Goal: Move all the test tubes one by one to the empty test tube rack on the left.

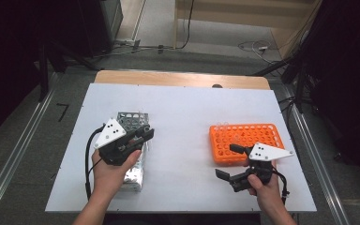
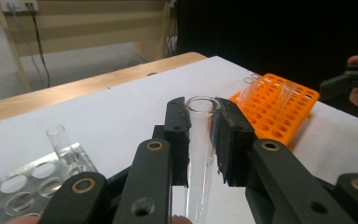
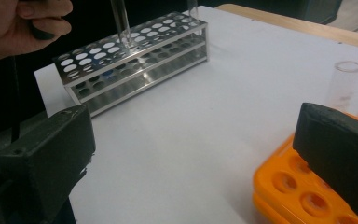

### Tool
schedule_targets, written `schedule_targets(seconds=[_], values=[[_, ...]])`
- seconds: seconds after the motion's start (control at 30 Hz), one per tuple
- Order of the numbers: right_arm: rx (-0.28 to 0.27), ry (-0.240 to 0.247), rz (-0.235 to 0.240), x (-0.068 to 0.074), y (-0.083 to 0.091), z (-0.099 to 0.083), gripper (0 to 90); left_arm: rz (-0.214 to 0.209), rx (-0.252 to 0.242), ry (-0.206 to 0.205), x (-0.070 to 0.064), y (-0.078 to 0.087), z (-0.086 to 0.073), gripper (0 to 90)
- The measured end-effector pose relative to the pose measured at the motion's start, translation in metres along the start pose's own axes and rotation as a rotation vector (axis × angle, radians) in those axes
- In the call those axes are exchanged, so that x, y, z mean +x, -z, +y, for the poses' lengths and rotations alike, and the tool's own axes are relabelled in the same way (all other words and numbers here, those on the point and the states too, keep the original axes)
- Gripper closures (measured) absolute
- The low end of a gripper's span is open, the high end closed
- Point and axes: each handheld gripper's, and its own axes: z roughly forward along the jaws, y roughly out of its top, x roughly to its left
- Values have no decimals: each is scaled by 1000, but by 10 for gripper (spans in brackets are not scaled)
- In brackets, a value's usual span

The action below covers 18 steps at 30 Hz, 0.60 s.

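Left tongs (image 2: 200,140) pinching a glass test tube (image 2: 199,154) above the metal rack (image 1: 133,145), one tube (image 2: 58,138) left there. Right tongs (image 1: 232,161) spread, idle by the orange rack (image 1: 243,140), few tubes in. Early-to-midway, probably.

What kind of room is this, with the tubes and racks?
Probably a lab or test room set up for recording handling work: a metal tube rack and an orange rack sit on a white-covered table, and cables trail over the bare floor behind.
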Motion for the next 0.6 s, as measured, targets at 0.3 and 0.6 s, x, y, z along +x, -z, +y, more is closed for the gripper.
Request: schedule_targets(seconds=[0.3, 0.6], values=[[2, -30, -56, -14, 25, -15, 0, 52, -24, 7, 19, -3, 14, 763], [2, -73, -109, -27, 49, -32, 0, 104, -33, 21, 41, -16, 20, 763]])
